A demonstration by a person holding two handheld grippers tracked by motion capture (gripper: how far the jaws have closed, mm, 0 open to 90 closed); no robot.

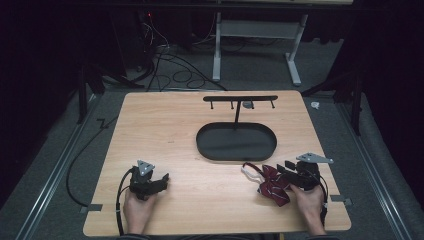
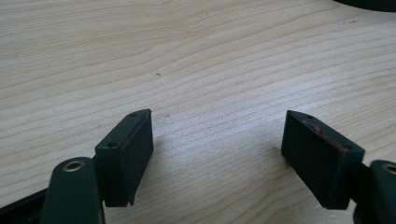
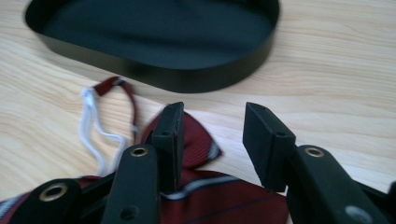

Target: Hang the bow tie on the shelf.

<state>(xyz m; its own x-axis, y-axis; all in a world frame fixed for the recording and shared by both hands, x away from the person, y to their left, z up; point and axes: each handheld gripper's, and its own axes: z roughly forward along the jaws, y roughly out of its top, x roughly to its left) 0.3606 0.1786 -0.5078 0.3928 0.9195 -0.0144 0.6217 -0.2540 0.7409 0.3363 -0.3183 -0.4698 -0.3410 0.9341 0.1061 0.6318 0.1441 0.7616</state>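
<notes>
The dark red bow tie (image 1: 272, 184) is lying at the lower right of the high view, stretching toward the frame's centre, directly under the right gripper (image 3: 212, 140), whose half-spread jaws are straddling its cloth without pinching; the left gripper (image 2: 217, 156) is idling wide open, well apart

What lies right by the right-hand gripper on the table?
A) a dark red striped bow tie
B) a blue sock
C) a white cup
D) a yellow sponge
A: a dark red striped bow tie with a white strap lies on the wooden table at the right gripper.
</notes>
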